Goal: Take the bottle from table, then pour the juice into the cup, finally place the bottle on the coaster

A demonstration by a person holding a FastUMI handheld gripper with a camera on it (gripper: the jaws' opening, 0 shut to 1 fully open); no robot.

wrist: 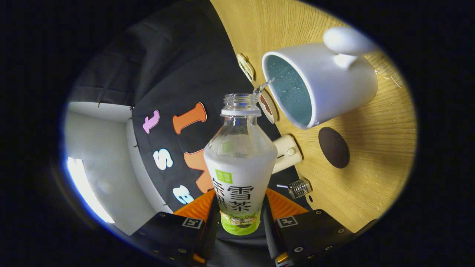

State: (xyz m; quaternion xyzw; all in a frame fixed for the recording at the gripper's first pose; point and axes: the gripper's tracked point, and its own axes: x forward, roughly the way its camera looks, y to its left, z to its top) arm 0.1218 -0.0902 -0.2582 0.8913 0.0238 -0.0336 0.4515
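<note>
On the light wood worktop [371, 174], the hand-held gripper [239, 222], clamped on a clear labelled plastic bottle [239, 167], tips it w/ mouth at the white mug [326, 89] to pour.

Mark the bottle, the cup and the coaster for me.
bottle [239, 167], gripper view, on its label, held between the jaws.
cup [334, 89], gripper view, on its white outer wall.
coaster [334, 147], gripper view, on its dark top face.

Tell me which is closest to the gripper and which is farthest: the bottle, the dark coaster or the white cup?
1. Bottle: clamped between the gripper's fingers.
2. Dark coaster: on the table, beyond the fingers, beside the cup.
3. White cup: farthest, just past the bottle's open mouth.
</note>
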